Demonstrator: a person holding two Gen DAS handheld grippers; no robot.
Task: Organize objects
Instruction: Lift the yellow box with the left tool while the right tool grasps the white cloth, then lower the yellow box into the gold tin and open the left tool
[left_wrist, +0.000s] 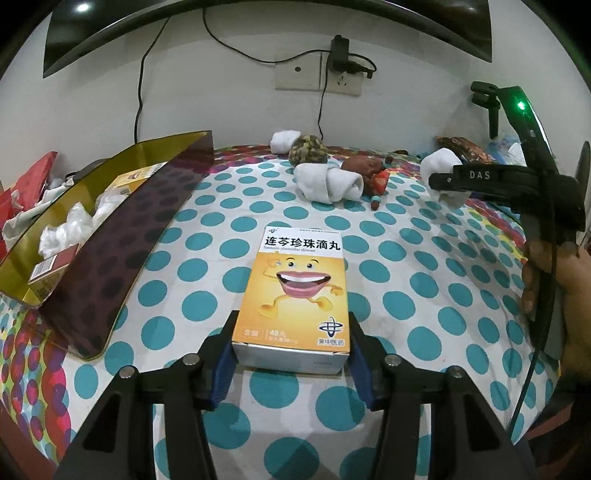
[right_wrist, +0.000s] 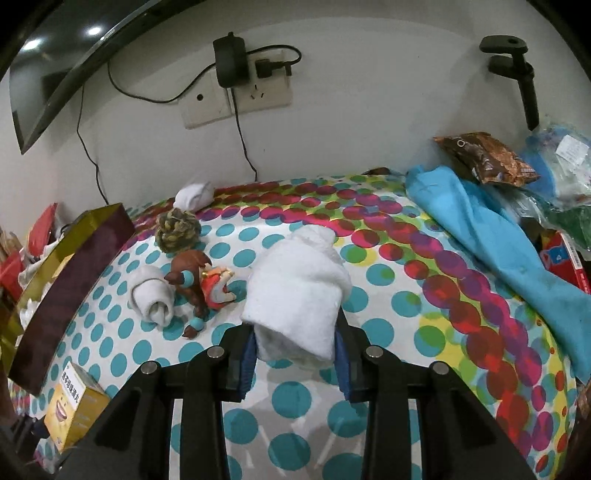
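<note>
Both pairs of jaws are closed on something: the left gripper (left_wrist: 291, 343) has its blue pads pressed against the two long sides of an orange medicine box (left_wrist: 295, 295), which lies flat on the polka-dot cloth (left_wrist: 406, 295) with its cartoon mouth face up; the right gripper (right_wrist: 295, 354) clamps the lower end of a rolled white sock (right_wrist: 299, 284), which stands up between the fingers, clear of the cloth; in the left wrist view that same gripper shows at the right edge, a hand (left_wrist: 554, 288) round its handle and the white sock at its tip. Just left of the medicine box, a long gold-lined open box (left_wrist: 122, 236) with a dark maroon wall sits at an angle; inside it are crumpled white wrappers (left_wrist: 70, 229) and small cartons (left_wrist: 51, 267). Farther back on the cloth lies another rolled white sock (right_wrist: 153, 295), touching a brown figurine (right_wrist: 199, 284) with teal cuffs and a red part; behind them a knitted brown-green ball (right_wrist: 177, 229), then a third white sock (right_wrist: 194, 195) near the wall. To the right in the right wrist view, a blue cloth (right_wrist: 495, 236) drapes over the edge, with a brown snack packet (right_wrist: 484, 157) and plastic bags (right_wrist: 561, 162) above it. On the wall, a socket plate (right_wrist: 236, 96) carries a black adapter (right_wrist: 231, 61) and trailing cables.
</note>
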